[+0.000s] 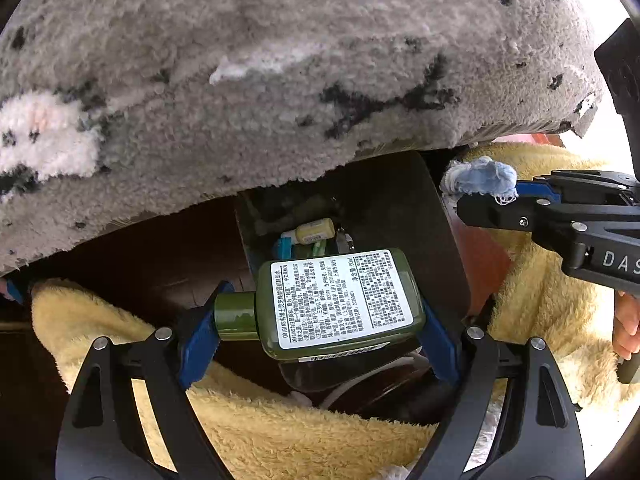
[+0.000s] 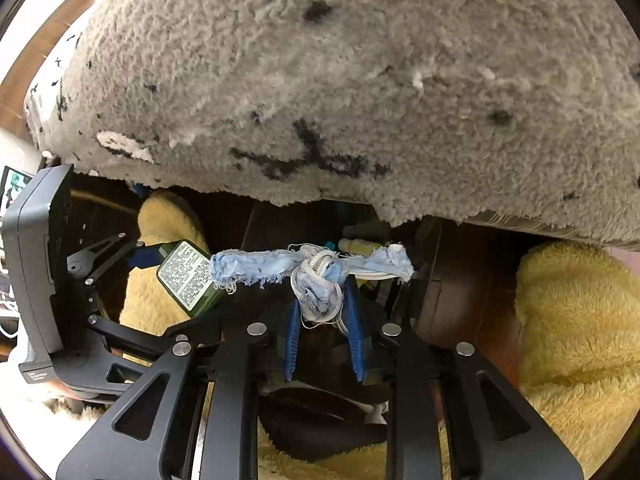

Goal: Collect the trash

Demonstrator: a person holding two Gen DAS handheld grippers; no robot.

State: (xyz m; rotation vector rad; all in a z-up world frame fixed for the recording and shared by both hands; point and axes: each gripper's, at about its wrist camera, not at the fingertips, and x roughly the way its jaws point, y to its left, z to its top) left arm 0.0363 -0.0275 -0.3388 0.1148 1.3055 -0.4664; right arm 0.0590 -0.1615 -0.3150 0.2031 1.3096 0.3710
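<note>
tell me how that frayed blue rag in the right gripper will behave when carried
The blue rag likely flops: its frayed ends already hang out sideways past the right gripper. It looks light and knotted, so the pinch should hold. Loose threads might snag the grey rug hanging close above.

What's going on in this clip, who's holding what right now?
A person is collecting trash with two handheld grippers. The left gripper is shut on a small green bottle with a white printed label, held sideways. The right gripper is shut on a frayed blue-and-white knotted rag. Both are held over a dark bin that already has small items inside, among them a little yellow bottle. A grey rug lies behind and yellow fleece around the bin.
</note>
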